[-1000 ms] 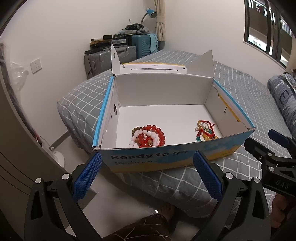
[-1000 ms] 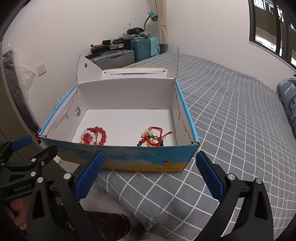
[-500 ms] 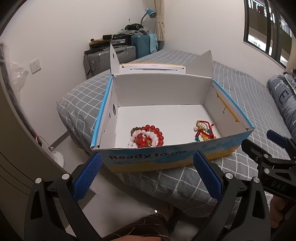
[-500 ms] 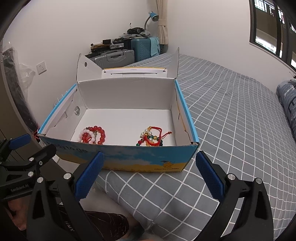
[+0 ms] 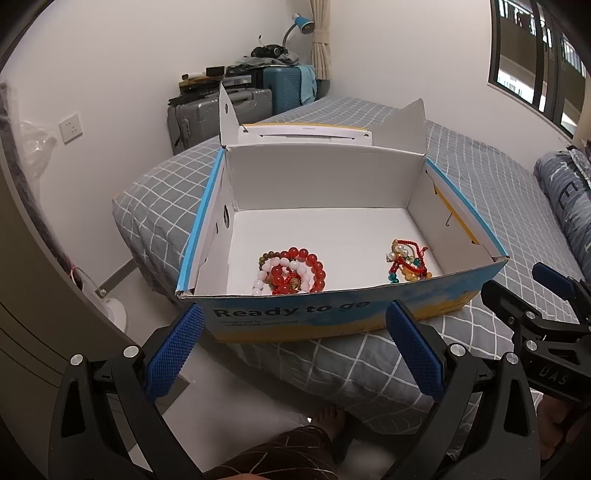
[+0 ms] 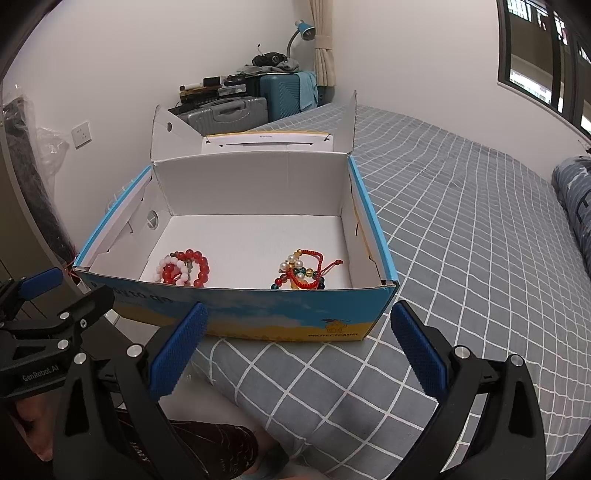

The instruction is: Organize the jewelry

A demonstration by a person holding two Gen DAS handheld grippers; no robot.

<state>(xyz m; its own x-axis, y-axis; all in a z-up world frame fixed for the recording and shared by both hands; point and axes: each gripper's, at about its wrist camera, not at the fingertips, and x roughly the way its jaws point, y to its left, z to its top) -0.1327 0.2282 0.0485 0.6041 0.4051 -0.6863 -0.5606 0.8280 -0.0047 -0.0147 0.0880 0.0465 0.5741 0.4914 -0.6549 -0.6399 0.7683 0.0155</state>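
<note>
An open blue-and-yellow cardboard box (image 5: 332, 314) (image 6: 280, 317) sits on the bed's near corner. Inside at the left lies a pile of red and white bead bracelets (image 5: 291, 271) (image 6: 184, 267). At the right lies a tangle of red cord bracelets with pearl and green beads (image 5: 406, 262) (image 6: 301, 271). My left gripper (image 5: 295, 350) hangs open in front of the box, holding nothing. My right gripper (image 6: 295, 350) is open too, empty, just short of the box's front wall. Each gripper shows at the edge of the other's view.
The bed (image 6: 461, 221) has a grey checked cover and stretches to the right. Suitcases (image 5: 221, 110) stand by the far wall under a blue lamp (image 5: 304, 22). A person's foot and patterned trouser leg (image 5: 295, 443) are below, on the floor beside the bed.
Both grippers have drifted very slightly; the box sits a touch lower and nearer in the views. Jaws stay open and the jewelry has not moved.
</note>
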